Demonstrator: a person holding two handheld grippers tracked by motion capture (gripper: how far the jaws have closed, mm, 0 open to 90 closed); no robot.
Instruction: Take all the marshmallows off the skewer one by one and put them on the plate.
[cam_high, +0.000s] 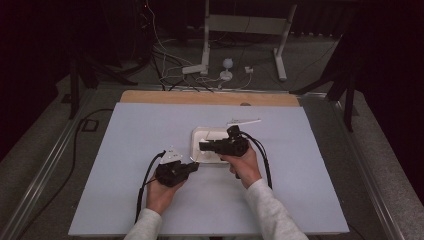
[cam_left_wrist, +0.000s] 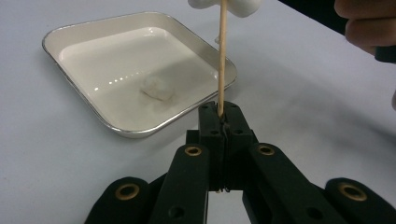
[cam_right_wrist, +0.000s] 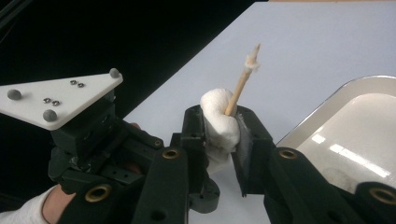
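My left gripper (cam_left_wrist: 223, 114) is shut on the lower end of a thin wooden skewer (cam_left_wrist: 222, 56) that stands up from its jaws. A white marshmallow (cam_right_wrist: 219, 121) is threaded on that skewer (cam_right_wrist: 243, 79), and my right gripper (cam_right_wrist: 222, 116) is shut on it, squashing it between the pads. The skewer's frayed tip pokes out past the marshmallow. In the high view the left gripper (cam_high: 192, 167) and the right gripper (cam_high: 202, 146) meet at the near left corner of a shallow white tray (cam_high: 196, 134). A second white lump (cam_left_wrist: 156, 88) lies in the tray (cam_left_wrist: 140, 133).
A pale sheet (cam_high: 125, 150) covers the table, with a wooden edge (cam_high: 210, 97) at the back. A thin white strip (cam_high: 243, 121) lies just behind the tray. Cables and a white stand (cam_high: 225, 70) are on the floor beyond.
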